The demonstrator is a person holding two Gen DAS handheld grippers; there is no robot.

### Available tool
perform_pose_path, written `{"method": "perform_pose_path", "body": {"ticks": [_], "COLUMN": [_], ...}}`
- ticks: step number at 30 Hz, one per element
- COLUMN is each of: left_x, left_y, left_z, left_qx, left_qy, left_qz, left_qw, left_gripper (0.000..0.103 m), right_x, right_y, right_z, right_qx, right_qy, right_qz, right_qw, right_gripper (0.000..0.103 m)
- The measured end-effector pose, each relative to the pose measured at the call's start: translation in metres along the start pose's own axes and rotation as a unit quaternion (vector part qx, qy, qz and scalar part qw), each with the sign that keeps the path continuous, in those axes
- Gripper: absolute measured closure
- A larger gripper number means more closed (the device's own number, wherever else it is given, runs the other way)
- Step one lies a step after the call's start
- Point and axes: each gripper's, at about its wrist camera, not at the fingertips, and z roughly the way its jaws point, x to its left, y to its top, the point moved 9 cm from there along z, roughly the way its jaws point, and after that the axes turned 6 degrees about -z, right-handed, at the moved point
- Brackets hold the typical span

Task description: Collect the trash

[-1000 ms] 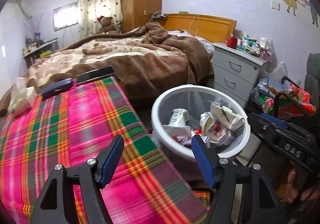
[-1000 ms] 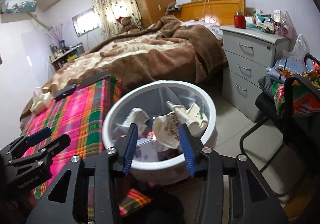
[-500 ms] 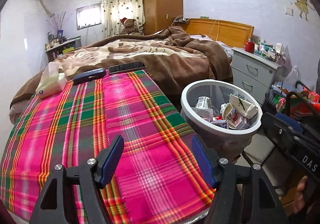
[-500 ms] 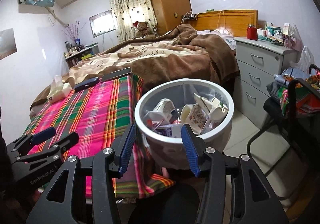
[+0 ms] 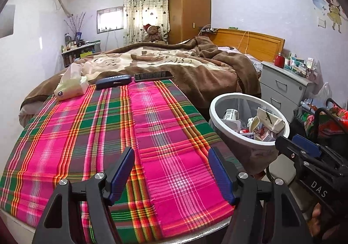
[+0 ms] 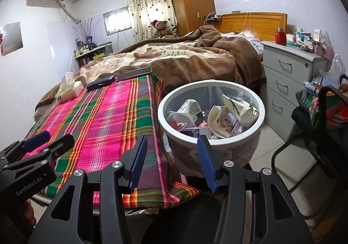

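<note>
Both your grippers have pulled back from the bin [image 6: 208, 135], which stands beside the plaid surface [image 5: 108, 135] holding the trash [image 6: 217, 117]. Left gripper [image 5: 171, 170] and right gripper [image 6: 171, 157] jaws gape empty. Swing carelessly and you could tip it.

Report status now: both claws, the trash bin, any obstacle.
Left claw open, empty, over plaid cloth. Right claw open, empty, near trash bin. Bin holds crumpled cartons. No obstacle visible.

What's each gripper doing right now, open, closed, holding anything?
Left gripper: open, empty, above the plaid cloth.
Right gripper: open, empty, near the trash bin.
</note>
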Motion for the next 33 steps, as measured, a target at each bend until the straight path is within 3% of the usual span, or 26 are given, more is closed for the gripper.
{"method": "perform_pose_path", "body": {"ticks": [33], "left_x": [0.0036], "left_y": [-0.0031], "left_z": [-0.0008], "left_qx": [0.002], "left_qy": [0.0], "left_qz": [-0.004], "left_qw": [1.0], "left_gripper": [0.033], "right_x": [0.0035], "right_y": [-0.0039], "right_z": [-0.0015], "right_qx": [0.005], "right_qy": [-0.004], "right_qz": [0.008], "right_qw": [1.0], "right_gripper": [0.054]}}
